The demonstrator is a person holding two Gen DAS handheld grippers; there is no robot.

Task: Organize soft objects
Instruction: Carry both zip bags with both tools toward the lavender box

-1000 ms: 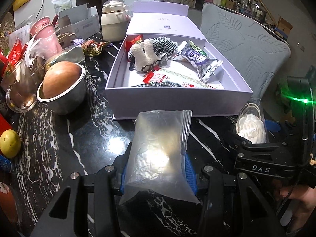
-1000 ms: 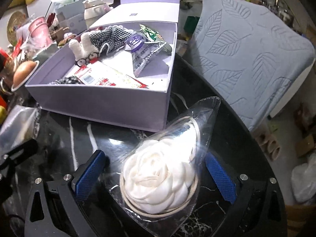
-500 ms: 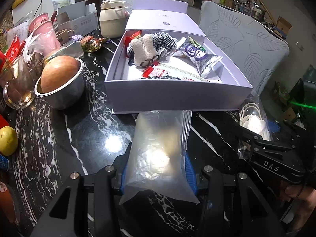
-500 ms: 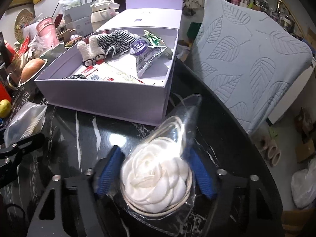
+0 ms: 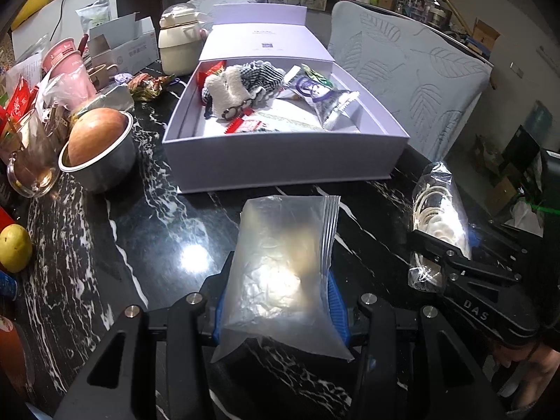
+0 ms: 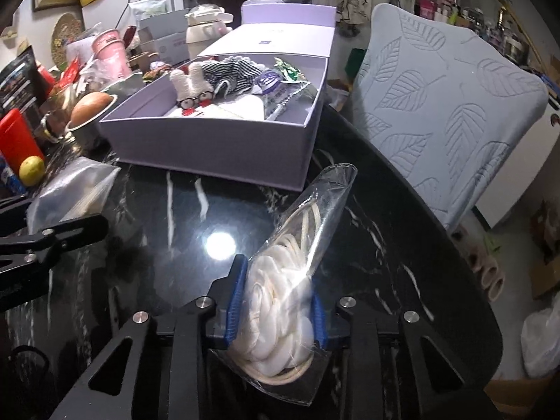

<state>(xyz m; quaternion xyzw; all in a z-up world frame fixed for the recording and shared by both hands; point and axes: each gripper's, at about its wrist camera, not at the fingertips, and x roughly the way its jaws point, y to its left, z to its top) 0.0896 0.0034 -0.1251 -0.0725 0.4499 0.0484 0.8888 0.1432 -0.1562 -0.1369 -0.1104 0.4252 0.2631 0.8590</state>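
My left gripper (image 5: 280,301) is shut on a frosted zip bag (image 5: 283,262) and holds it above the black marble table (image 5: 147,231). My right gripper (image 6: 276,309) is shut on a clear packet with a white fabric flower (image 6: 280,301) and holds it lifted and tilted; the packet also shows in the left wrist view (image 5: 437,217). An open lilac box (image 5: 287,161) stands ahead, holding a white plush with glasses (image 5: 227,96), checked cloth and snack packets. The box also shows in the right wrist view (image 6: 217,147).
A steel bowl with an onion (image 5: 98,147), a glass mug (image 5: 28,164), a lemon (image 5: 14,248), pink cups and cartons crowd the left side. A cream kettle (image 5: 178,45) stands behind the box. A grey leaf-patterned chair (image 6: 448,105) is beside the table's right edge.
My right gripper closed on the flower packet and lifted it off the table, tilting it upright. My left gripper keeps the zip bag and has drawn back a little from the box.
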